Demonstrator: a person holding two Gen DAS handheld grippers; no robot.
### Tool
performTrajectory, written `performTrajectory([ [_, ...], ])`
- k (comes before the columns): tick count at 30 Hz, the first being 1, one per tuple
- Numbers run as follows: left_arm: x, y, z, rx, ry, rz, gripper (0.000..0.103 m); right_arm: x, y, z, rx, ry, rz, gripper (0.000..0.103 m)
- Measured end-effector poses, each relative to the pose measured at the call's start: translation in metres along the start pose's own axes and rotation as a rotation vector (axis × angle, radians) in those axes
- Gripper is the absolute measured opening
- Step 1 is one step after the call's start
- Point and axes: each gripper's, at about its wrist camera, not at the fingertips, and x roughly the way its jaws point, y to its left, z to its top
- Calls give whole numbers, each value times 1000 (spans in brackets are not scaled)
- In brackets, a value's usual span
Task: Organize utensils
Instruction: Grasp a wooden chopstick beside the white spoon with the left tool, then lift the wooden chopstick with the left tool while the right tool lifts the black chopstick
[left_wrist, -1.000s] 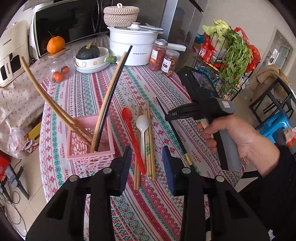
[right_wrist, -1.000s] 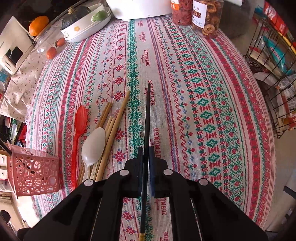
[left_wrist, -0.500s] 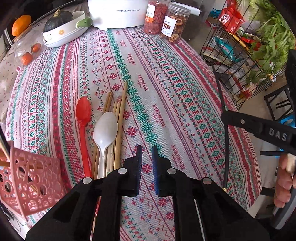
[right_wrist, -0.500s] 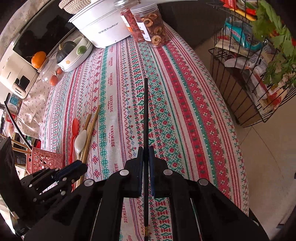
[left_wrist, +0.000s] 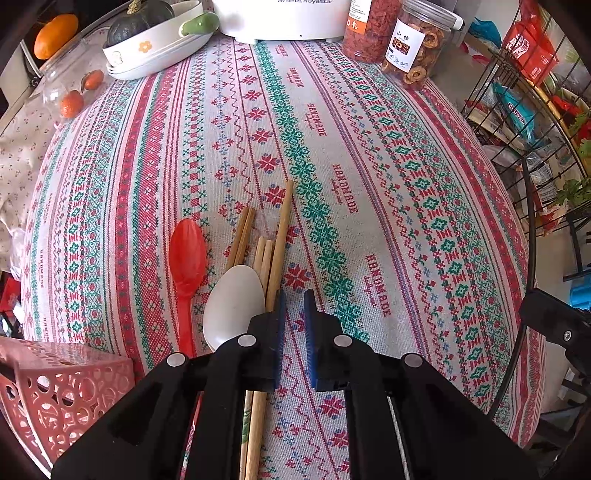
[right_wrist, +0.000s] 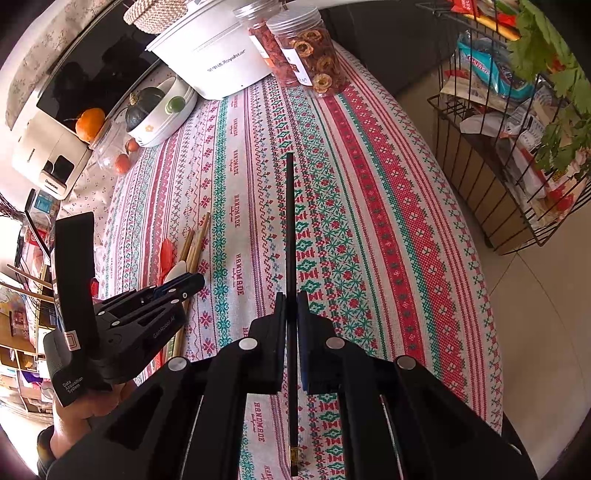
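Observation:
My right gripper (right_wrist: 291, 299) is shut on a black chopstick (right_wrist: 290, 221) and holds it above the tablecloth. In the left wrist view that chopstick (left_wrist: 532, 236) curves along the right edge. My left gripper (left_wrist: 293, 302) hangs low over the tablecloth just right of the utensil pile, its jaws narrowly apart with nothing between them. The pile holds several wooden chopsticks (left_wrist: 275, 254), a white spoon (left_wrist: 232, 306) and a red spoon (left_wrist: 186, 258). The pink perforated basket (left_wrist: 55, 384) sits at the lower left.
A white pot (right_wrist: 214, 62), two snack jars (right_wrist: 310, 55), a dish with a squash (left_wrist: 155, 37) and a glass jar of oranges (left_wrist: 70, 92) line the far side. A wire rack of groceries (right_wrist: 517, 122) stands off the table's right edge.
My left gripper narrowed its jaws, dropped low and moved in beside the wooden chopsticks. My right gripper lifted the black chopstick off the table and drew back to the right.

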Motion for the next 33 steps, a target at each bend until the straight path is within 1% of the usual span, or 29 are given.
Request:
performTrajectory([
  [3,-6,3,-3,2,-8,12,12,1,1,0,-1,3,-1,6],
  [10,5,12,-5,-14,35,21,13,4,1,0,1,7,-2,6],
  [15,9,7,0,17,27,40,13,6,2,-1,-2,12,-5,6],
  [16,13,4,4,23,27,43,13,6,2,-1,-3,12,-5,6],
  [17,13,3,4,24,29,42,7,5,4,-2,-6,9,-5,6],
  [18,12,2,4,18,23,35,6,3,5,-3,-11,2,-5,6],
  [20,-4,2,-3,20,-37,21,6,-4,9,-5,-27,-29,-5,6],
  [22,-27,1,-12,38,-101,-12,6,-14,14,-8,-52,-73,-19,6],
  [24,-54,-1,-23,50,-165,-57,6,-27,20,-12,-80,-119,-22,6],
  [27,-97,2,-39,82,-270,-104,6,-46,28,-18,-112,-182,-23,6],
  [28,-110,1,-44,91,-305,-109,6,-53,32,-21,-125,-203,-25,6],
  [31,-147,10,-62,108,-409,-155,6,-74,46,-31,-183,-271,-39,6],
  [33,-173,21,-75,111,-479,-172,6,-87,56,-38,-217,-313,-50,6],
])
